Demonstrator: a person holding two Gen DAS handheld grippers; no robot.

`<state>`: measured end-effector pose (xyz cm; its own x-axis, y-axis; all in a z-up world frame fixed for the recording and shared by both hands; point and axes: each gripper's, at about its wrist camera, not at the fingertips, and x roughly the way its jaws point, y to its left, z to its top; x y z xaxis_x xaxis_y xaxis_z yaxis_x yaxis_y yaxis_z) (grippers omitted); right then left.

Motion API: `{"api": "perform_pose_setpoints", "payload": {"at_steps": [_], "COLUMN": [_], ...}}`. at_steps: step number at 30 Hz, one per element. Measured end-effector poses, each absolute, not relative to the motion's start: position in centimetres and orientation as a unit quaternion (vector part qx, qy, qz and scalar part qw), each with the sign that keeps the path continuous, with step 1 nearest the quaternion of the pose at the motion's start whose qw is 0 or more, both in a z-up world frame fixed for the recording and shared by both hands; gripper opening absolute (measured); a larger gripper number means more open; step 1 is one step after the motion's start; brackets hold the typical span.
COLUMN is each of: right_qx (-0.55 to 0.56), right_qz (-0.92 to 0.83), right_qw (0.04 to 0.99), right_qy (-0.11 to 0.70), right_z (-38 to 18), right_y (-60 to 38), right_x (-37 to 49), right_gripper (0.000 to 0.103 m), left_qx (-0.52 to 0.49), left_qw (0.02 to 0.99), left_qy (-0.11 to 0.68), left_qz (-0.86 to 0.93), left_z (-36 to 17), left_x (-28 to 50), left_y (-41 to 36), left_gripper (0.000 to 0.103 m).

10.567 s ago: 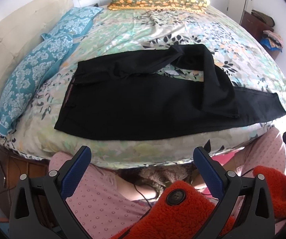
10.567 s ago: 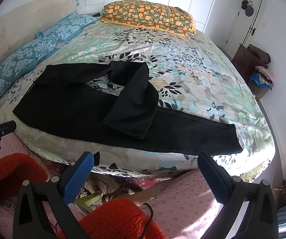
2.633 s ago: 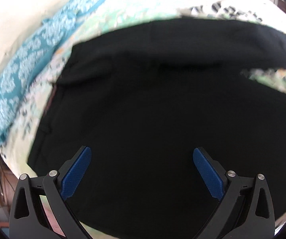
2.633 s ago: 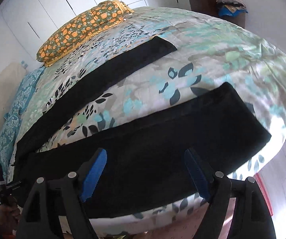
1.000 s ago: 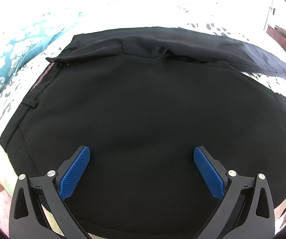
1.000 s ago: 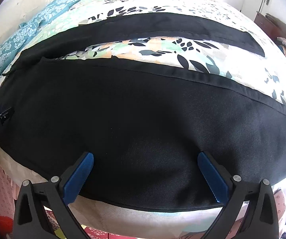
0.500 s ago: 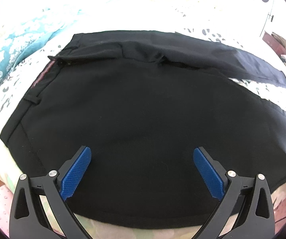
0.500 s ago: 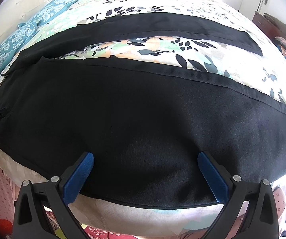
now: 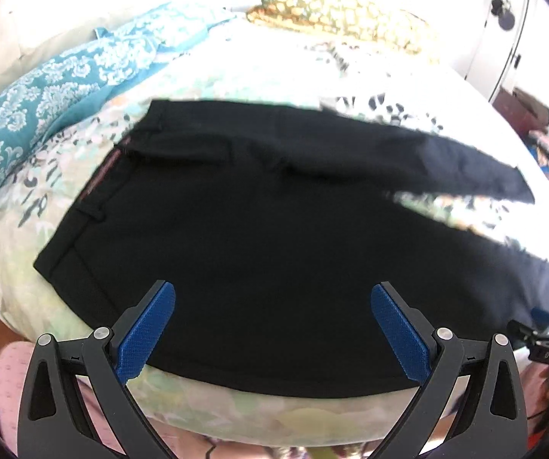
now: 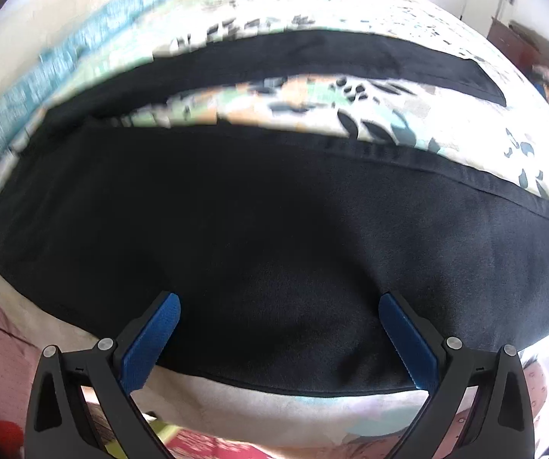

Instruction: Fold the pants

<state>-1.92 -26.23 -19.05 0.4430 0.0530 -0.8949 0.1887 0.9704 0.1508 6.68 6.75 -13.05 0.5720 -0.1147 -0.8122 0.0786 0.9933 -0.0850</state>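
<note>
Black pants [image 9: 274,237] beyond spread left claw [image 9: 272,321]

Both views are very bright and strongly overexposed. In the left wrist view the far part of the bed [image 9: 282,61] is washed out to white, and the wall behind also. The pants [image 9: 274,229] are almost pure black, so folds and seams hardly show. Motion blur softens the pillows [image 9: 56,88] and the pants' edges; in the right wrist view the blue pillow [image 10: 45,76] is smeared into streaks. The fisheye lens bends the bed into a dome, and the corners are dark. The blue pads [image 10: 150,344] stay sharp.
</note>
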Motion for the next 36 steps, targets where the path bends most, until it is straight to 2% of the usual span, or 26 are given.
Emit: {"api": "perform_pose_setpoints", "payload": {"at_steps": [8, 16, 20, 28, 32, 36], "right_qx": [0.171, 0.246, 0.265, 0.223, 0.269, 0.276], "right_qz": [-0.084, -0.124, -0.113, -0.136, -0.155, -0.167], "right_qw": [0.884, 0.875, 0.869, 0.868, 0.836, 0.813], "right_qy": [0.427, 0.397, 0.402, 0.422, 0.452, 0.485], "right_z": [-14.8, -14.5, -14.3, -11.7, -13.2, -15.1], "right_y": [-30.1, -32.8, -35.6, -50.6, -58.6, -62.3], "right_x": [-5.5, -5.9, -4.8, 5.4, 11.0, 16.0], "right_gripper": [0.103, 0.103, 0.103, 0.103, 0.103, 0.102], "left_qx": [-0.066, 0.049, 0.028, 0.002, 0.012, 0.018], "left_qw": [0.875, 0.882, 0.878, 0.875, 0.874, 0.873], "left_qy": [0.475, 0.464, 0.472, 0.483, 0.485, 0.486], "left_qz": [-0.063, -0.062, -0.068, -0.036, -0.028, -0.024], "left_z": [-11.8, -16.3, -17.0, -18.1, -18.3, -18.4], "left_x": [9.0, 8.5, 8.7, 10.0, 10.2, 10.7], "left_y": [5.2, 4.0, 4.8, 5.9, 5.5, 5.2], "left_gripper": [0.103, 0.102, 0.102, 0.102, 0.102, 0.103]}}
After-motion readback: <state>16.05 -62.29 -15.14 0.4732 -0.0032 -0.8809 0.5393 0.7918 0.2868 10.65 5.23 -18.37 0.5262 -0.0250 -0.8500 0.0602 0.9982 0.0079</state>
